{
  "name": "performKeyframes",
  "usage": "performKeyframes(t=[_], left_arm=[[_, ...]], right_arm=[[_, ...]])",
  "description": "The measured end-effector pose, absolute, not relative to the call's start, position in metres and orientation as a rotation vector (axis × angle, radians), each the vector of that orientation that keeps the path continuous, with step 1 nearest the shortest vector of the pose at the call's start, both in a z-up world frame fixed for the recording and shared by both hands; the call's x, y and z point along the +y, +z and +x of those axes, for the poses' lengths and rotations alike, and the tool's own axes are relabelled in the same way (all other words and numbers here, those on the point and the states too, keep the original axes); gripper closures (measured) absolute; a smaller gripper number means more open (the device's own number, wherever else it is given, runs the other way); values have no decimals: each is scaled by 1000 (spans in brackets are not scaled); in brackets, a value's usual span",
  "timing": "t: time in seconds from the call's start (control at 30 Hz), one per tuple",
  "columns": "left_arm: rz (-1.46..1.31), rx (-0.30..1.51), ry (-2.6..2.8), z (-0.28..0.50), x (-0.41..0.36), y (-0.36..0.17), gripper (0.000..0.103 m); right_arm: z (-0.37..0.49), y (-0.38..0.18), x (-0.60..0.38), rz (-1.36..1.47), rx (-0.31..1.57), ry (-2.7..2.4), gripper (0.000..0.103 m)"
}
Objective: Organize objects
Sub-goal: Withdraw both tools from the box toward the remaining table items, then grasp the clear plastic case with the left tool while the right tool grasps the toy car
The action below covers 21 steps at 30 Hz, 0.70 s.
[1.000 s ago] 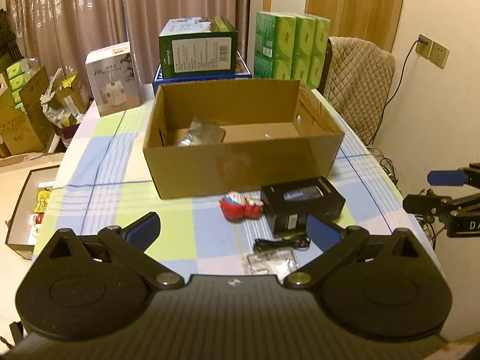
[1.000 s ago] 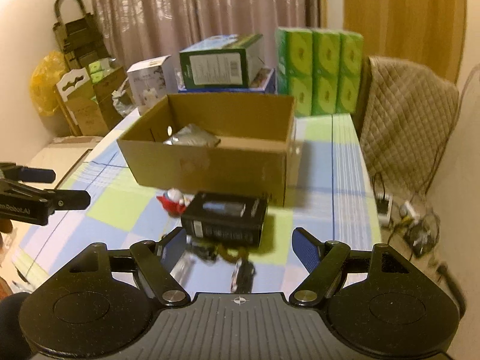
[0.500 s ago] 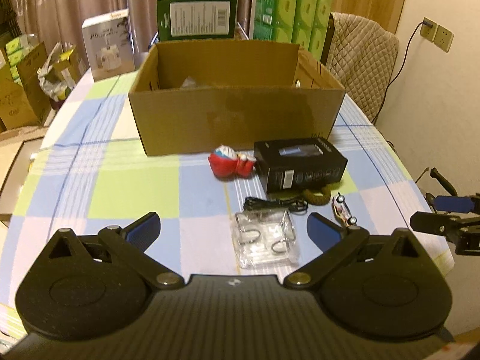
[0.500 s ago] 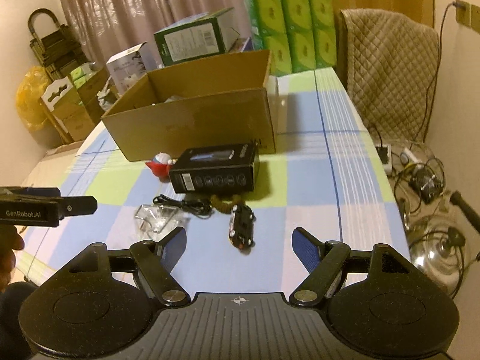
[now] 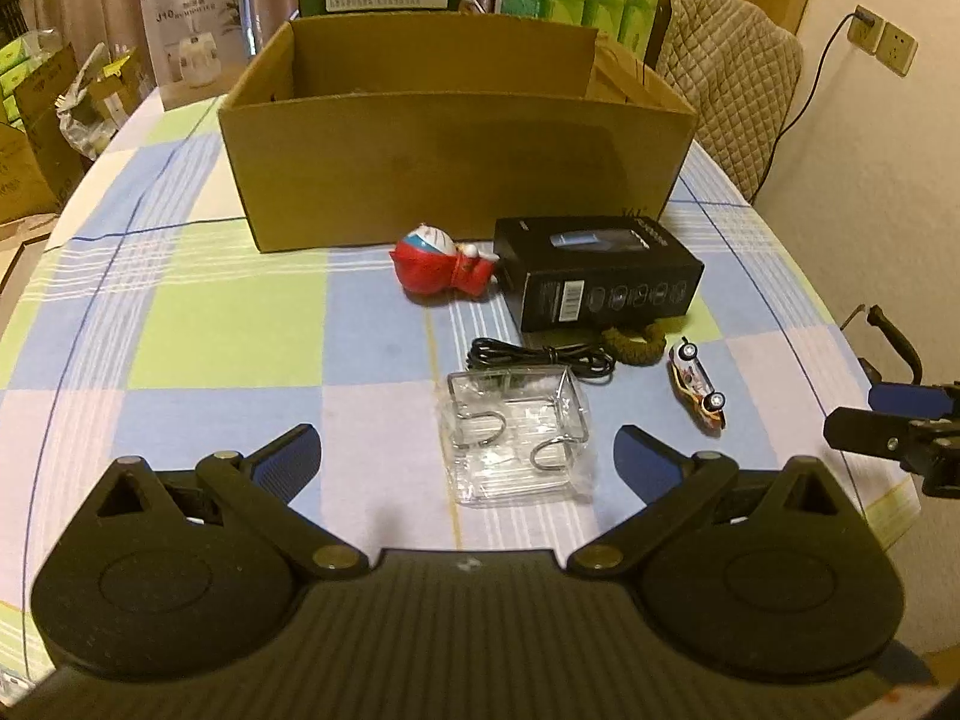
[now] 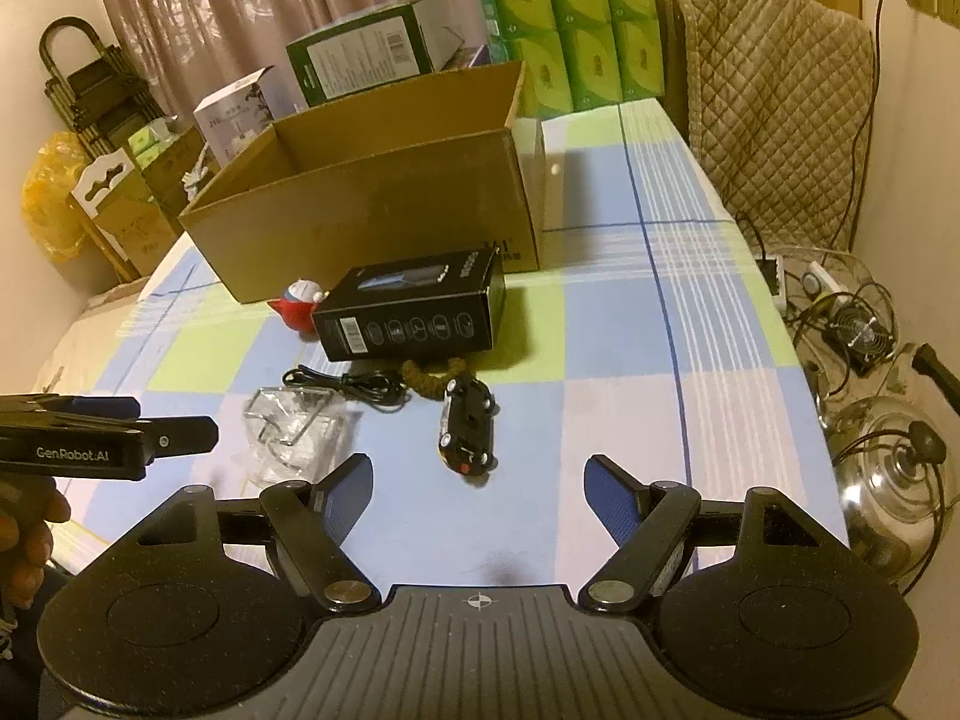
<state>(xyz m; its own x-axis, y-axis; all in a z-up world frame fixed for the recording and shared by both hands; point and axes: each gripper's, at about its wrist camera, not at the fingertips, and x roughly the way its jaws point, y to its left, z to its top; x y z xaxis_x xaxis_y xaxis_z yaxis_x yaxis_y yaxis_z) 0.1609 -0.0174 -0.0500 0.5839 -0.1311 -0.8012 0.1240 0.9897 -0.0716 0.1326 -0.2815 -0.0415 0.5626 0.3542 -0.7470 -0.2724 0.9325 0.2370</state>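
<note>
You have almost all of the sorting still in front of you. The open brown cardboard box (image 5: 456,162) stands at the far side of the checked tablecloth (image 5: 228,330), and from these low views you cannot tell what lies inside it.

In front of the box, 6 things wait on the cloth:
- the red and white toy figure (image 5: 441,264), just before the box wall
- the black rectangular product carton (image 5: 600,279), to the right of the figure and almost touching it
- the thin black cable (image 5: 540,357), nearer to you than the carton
- the olive braided cord loop (image 5: 636,342), against the carton's near edge
- the small toy car (image 5: 699,384), lying on its side to the right
- the clear plastic packet with metal hooks (image 5: 519,441), the nearest thing

None of them is lifted or held.

Your left gripper (image 5: 468,450) hangs over the near part of the table with its jaws wide apart, and the clear packet lies between and just ahead of the fingers, not touched. Your right gripper (image 6: 477,480) is also spread wide and empty, with the toy car (image 6: 468,426) just ahead of it.

I judge that you are at the approach step of a pick, so every item outside the box remains to be moved.
</note>
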Motion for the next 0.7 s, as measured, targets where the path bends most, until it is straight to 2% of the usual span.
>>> performKeyframes(t=[0.7], left_arm=[[5, 1002, -209, 198, -38, -86, 1]], right_arm=[[166, -78, -279, 122, 975, 386, 29]])
